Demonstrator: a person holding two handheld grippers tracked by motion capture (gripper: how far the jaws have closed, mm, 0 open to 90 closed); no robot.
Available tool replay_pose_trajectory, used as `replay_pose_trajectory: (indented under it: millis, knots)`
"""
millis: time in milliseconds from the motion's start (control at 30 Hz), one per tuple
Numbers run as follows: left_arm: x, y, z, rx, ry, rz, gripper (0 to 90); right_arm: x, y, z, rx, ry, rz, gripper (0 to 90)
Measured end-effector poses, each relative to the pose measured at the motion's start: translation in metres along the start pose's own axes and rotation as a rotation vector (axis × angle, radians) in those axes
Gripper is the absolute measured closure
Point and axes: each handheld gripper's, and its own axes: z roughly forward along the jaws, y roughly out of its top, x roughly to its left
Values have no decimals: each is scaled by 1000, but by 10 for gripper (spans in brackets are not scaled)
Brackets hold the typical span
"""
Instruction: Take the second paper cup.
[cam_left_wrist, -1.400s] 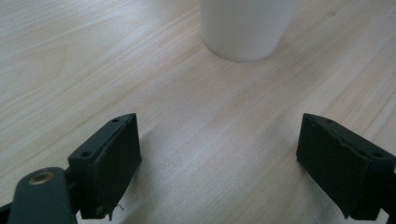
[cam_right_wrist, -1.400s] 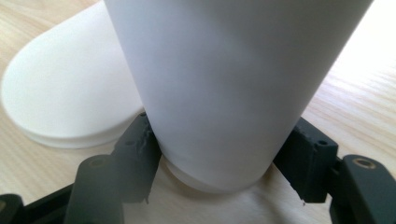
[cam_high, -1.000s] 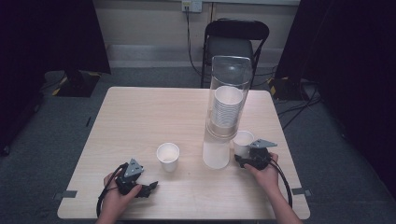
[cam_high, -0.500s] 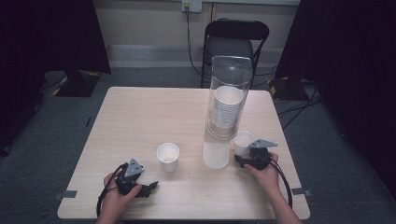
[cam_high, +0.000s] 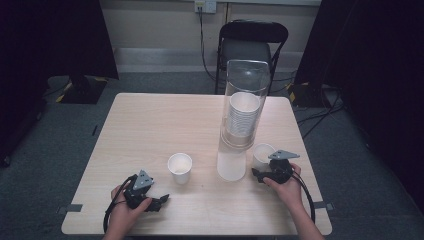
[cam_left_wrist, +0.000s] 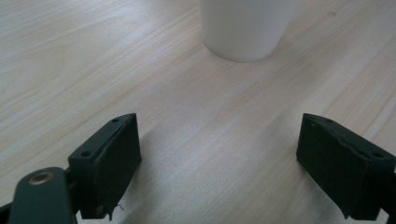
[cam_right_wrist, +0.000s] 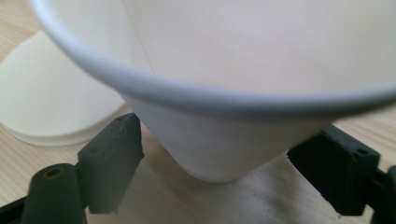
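Left gripper (cam_high: 161, 201) rests on counter (cam_high: 150, 125), fingers wide, nothing between. Right gripper (cam_high: 256, 174): fingers have just opened, a paper cup (cam_high: 262, 154) standing between them untouched, just beside the clear tube (cam_high: 240, 120). Second cup (cam_high: 179, 168) stands mid-counter.

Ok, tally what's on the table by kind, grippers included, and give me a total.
Loose paper cups: 2, one mid-table and one between the open right gripper's jaws
Clear cup dispenser with a stack inside: 1
Handheld grippers: 2, left and right
Total: 5
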Motion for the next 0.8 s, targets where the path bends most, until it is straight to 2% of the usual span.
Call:
replay_pose_trajectory:
  millis: [267,433,500,633,667,800]
  knots:
    - [0,0,0,0,0,0,132,-6,-1,-14,-32,18,29,148]
    - [0,0,0,1,0,0,131,-8,-3,-19,-37,15,26,145]
    - [0,0,0,0,0,0,132,-10,-6,-22,-43,30,28,144]
    - [0,0,0,1,0,0,132,-14,-13,-25,-11,37,45,143]
    - [0,0,0,0,0,0,131,-15,-14,-28,-4,19,55,147]
    - [0,0,0,0,0,0,131,-16,-17,-34,8,30,47,144]
